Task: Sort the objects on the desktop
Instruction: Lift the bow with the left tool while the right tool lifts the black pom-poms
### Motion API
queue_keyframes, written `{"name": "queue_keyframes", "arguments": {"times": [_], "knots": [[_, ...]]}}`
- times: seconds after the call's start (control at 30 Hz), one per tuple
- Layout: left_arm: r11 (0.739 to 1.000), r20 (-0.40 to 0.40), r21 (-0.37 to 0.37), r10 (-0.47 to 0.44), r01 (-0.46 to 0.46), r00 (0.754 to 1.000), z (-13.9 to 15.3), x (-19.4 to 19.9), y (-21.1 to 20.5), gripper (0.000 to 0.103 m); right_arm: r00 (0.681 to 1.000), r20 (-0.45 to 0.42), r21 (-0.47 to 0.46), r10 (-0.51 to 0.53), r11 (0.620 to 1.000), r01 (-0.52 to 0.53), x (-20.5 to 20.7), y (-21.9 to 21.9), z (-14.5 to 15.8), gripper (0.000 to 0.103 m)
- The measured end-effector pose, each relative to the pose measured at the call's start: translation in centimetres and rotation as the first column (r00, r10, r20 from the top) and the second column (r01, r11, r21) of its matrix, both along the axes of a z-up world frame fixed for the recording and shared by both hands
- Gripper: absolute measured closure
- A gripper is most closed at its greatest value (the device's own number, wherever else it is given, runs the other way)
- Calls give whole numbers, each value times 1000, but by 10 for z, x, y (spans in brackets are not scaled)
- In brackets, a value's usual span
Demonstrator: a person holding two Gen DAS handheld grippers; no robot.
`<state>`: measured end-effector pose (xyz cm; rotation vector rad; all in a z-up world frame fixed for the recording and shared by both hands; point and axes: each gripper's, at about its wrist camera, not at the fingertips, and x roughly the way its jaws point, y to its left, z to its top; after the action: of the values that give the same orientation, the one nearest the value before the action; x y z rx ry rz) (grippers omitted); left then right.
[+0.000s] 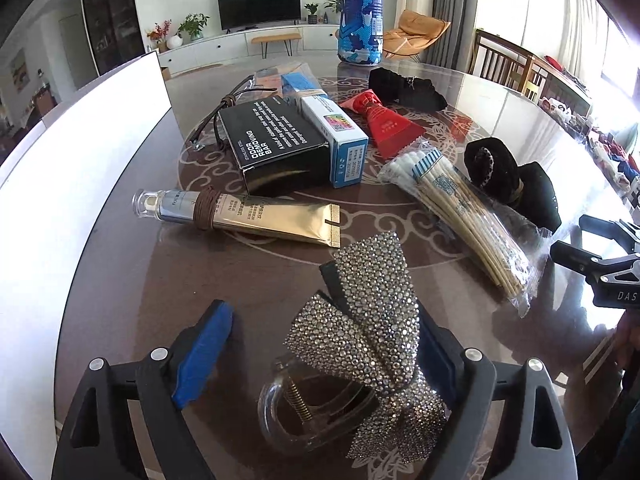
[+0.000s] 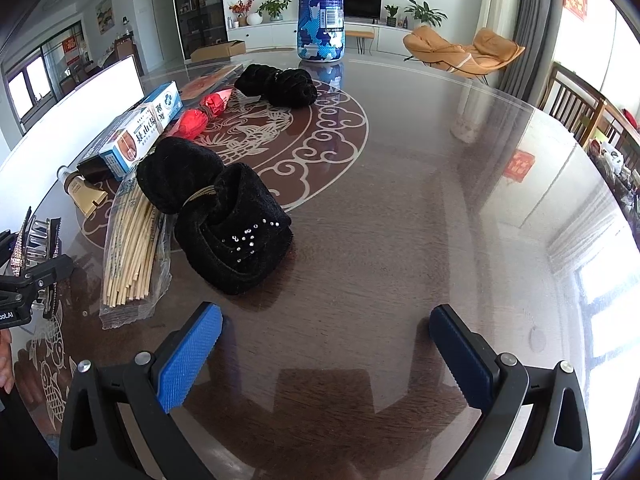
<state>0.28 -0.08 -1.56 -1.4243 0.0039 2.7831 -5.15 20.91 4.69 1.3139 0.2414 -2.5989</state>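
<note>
A rhinestone bow hair clip [image 1: 360, 320] lies on the dark table between the fingers of my left gripper [image 1: 320, 316]. The jaws stand open: the left blue pad [image 1: 204, 352] is well clear of the clip, and the right pad is mostly hidden behind the bow. The clip's clear claw and spring point back toward the camera. My right gripper [image 2: 326, 316] hovers open over bare table, with nothing between its pads. Just left of it lies a black velvet hair bow [image 2: 224, 216] with small stones. The clip [image 2: 20, 248] shows at the right wrist view's left edge.
Beyond the clip lie a gold tube [image 1: 260, 218], a black box [image 1: 280, 140], a blue-white box [image 1: 332, 132], a red tube [image 1: 384, 124], a bag of cotton swabs [image 1: 460, 216] and another black hair piece [image 1: 404, 86]. A blue bottle [image 1: 360, 12] stands far back. A white panel [image 1: 80, 160] borders the left.
</note>
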Motion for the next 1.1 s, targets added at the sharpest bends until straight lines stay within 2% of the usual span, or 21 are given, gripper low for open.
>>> {"name": "queue_keyframes", "arguments": {"times": [0.1, 0.23, 0.4, 0.53, 0.7, 0.8, 0.87, 0.97, 1.07, 1.1], "knots": [[1000, -1, 2, 22, -22, 1000, -2, -3, -2, 5, 999, 0, 0, -32, 999, 32, -5, -4, 0, 0], [1000, -1, 3, 23, -23, 1000, -2, -4, -4, 5, 997, -2, -1, -73, 997, 73, -9, -20, -1, 0], [1000, 7, 5, 26, -26, 1000, -3, -6, -6, 0, 993, 3, 4, 117, 993, -117, 4, -58, -2, 0], [1000, 11, 3, 20, -20, 1000, -3, -6, -6, 0, 986, 6, 2, 168, 986, -168, 3, -56, -3, 0], [1000, 15, 2, -16, 16, 1000, -4, -4, -6, 0, 955, 49, 14, 293, 956, -294, -13, -59, -3, 0], [1000, 42, 2, -29, 29, 999, -3, -1, -10, 0, 949, 62, 15, 308, 951, -310, -29, -64, -4, 0], [1000, 62, 5, -22, 22, 998, -2, 0, -13, 0, 934, 75, 18, 351, 936, -353, -38, -69, -4, 0], [999, 59, 21, -33, 31, 998, -2, 1, -16, 0, 914, 132, 32, 383, 920, -390, -54, -75, -3, 0], [999, 48, 36, -39, 37, 998, 0, 0, -16, 0, 909, 190, 49, 371, 921, -386, -66, -79, -2, 0], [999, 39, 35, -41, 39, 998, 2, 0, -16, 4, 910, 184, 59, 372, 920, -388, -67, -81, -1, 0]]}}
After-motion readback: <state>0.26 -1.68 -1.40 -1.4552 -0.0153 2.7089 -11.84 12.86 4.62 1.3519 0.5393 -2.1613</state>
